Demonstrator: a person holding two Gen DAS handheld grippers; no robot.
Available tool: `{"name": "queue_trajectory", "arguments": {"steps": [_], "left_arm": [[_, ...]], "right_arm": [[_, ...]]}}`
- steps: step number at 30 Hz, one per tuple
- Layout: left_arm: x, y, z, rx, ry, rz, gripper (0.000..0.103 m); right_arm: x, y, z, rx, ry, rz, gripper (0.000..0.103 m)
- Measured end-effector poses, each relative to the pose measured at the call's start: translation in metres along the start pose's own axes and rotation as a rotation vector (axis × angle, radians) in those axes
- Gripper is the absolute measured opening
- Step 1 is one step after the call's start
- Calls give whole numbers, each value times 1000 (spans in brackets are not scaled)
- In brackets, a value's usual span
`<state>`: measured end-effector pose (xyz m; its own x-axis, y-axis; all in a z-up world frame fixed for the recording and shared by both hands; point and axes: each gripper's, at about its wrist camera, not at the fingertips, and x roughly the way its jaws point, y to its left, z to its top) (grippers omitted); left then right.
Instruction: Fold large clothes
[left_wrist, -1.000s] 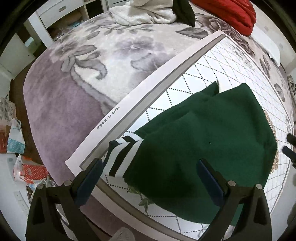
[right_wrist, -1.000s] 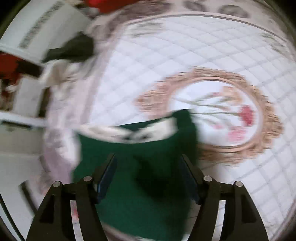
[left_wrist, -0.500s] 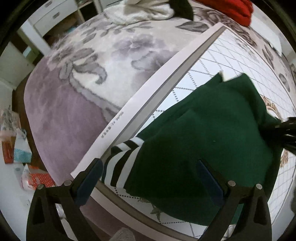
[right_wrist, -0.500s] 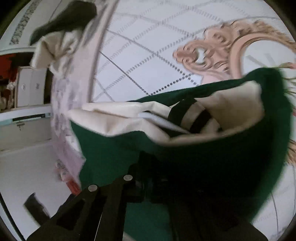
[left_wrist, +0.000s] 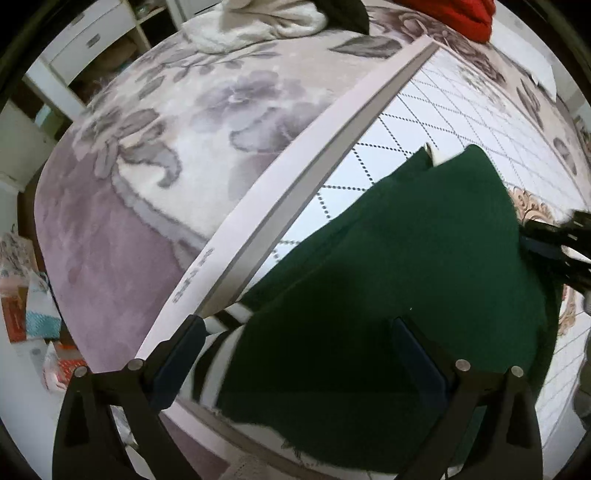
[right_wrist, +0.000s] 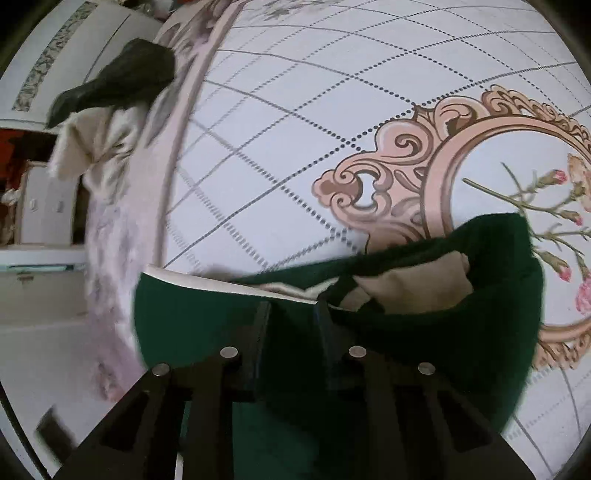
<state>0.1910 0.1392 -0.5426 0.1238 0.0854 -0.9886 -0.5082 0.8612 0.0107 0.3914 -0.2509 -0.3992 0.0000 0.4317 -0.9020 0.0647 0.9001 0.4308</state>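
The left wrist view looks down and forward from near above the dark green knitted garment (left_wrist: 388, 295), across the white diamond-gridded mat (left_wrist: 461, 122) toward the grey floral bedspread (left_wrist: 166, 147). The right wrist view sits closer, almost against the garment (right_wrist: 424, 350), facing across the mat (right_wrist: 314, 110). Both views share garment and mat; the left view catches the right tool (left_wrist: 532, 240) at its right edge.

Bare mat (right_wrist: 295, 122) beyond sweater (right_wrist: 424, 332) (clothes pile (right_wrist: 110, 122) left).

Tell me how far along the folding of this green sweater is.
Done: the green sweater already lies doubled on the mat, striped cuff tucked at one side. In hand: the right gripper pinches its edge. Left: the left gripper, jaws open, hasn't grasped; final fold remains.
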Motion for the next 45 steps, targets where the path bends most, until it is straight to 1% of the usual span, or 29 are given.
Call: {"name": "queue_trajectory", "arguments": {"steps": [1, 2, 3, 5, 7, 9, 10, 13, 15, 16, 17, 18, 20, 22, 26, 27, 28, 29, 30, 31, 34, 36, 39, 40, 41, 42, 43, 44, 45], "left_arm": [[-7, 8, -6, -21, -2, -14, 103], [-12, 15, -12, -44, -1, -30, 103], [-17, 26, -21, -81, 3, -52, 103], [-20, 42, -37, -155, 25, -95, 103], [-16, 57, -56, -235, 70, -170, 103], [5, 68, -77, -332, 132, -269, 103], [13, 69, -82, -359, 150, -301, 103], [48, 68, -91, -431, 171, -435, 103], [61, 65, -87, -443, 147, -474, 103], [64, 64, -85, -444, 134, -482, 103], [66, 62, -80, -445, 113, -485, 103], [67, 60, -74, -443, 88, -489, 103], [66, 58, -64, -437, 50, -496, 102], [68, 57, -56, -440, 29, -500, 102], [65, 51, -47, -432, -38, -501, 101], [62, 51, -46, -441, -62, -509, 90], [64, 51, -43, -450, -73, -512, 75], [63, 52, -42, -467, -89, -521, 69], [61, 54, -41, -483, -105, -540, 52], [62, 60, -41, -488, -116, -546, 39], [53, 56, -39, -454, -157, -537, 26], [51, 52, -38, -432, -172, -530, 22], [51, 54, -40, -434, -168, -539, 19], [50, 53, -37, -436, -175, -531, 17], [48, 55, -37, -439, -191, -519, 17], [44, 58, -37, -445, -206, -510, 16], [40, 63, -33, -457, -218, -517, 15], [38, 64, -29, -465, -223, -525, 15], [34, 65, -26, -469, -231, -532, 14]], "right_arm": [[-7, -1, -2, -3, -5, 22, 31], [-24, -5, -9, -5, -23, 42, 47], [-47, -13, -22, 0, -63, 45, 73], [-80, -34, -51, 29, -143, 72, 91], [-98, -61, -85, 81, -175, 119, 91], [-103, -91, -122, 144, -164, 130, 91], [-102, -109, -137, 178, -154, 152, 91], [-73, -148, -179, 306, -95, 233, 91], [-45, -172, -206, 394, -43, 281, 91], [-27, -183, -215, 436, -12, 343, 91], [-13, -187, -219, 461, 6, 369, 91], [0, -193, -222, 492, 10, 409, 96], [13, -193, -216, 489, -16, 495, 100], [18, -185, -202, 454, -13, 519, 100], [28, -164, -172, 336, 29, 494, 101], [33, -161, -164, 324, 50, 491, 103], [36, -157, -156, 312, 64, 496, 103], [39, -154, -152, 298, 76, 493, 103], [40, -151, -146, 289, 94, 489, 103], [40, -148, -144, 289, 94, 490, 103], [23, -147, -139, 266, 26, 449, 102], [18, -152, -131, 277, -37, 425, 102], [27, -155, -113, 289, -71, 495, 102], [31, -144, -105, 260, -80, 477, 101], [32, -136, -99, 235, -78, 461, 89], [31, -126, -94, 202, -79, 441, 65], [29, -126, -88, 205, -77, 458, 58], [27, -125, -84, 222, -70, 506, 51], [24, -121, -84, 217, -67, 514, 46]]}}
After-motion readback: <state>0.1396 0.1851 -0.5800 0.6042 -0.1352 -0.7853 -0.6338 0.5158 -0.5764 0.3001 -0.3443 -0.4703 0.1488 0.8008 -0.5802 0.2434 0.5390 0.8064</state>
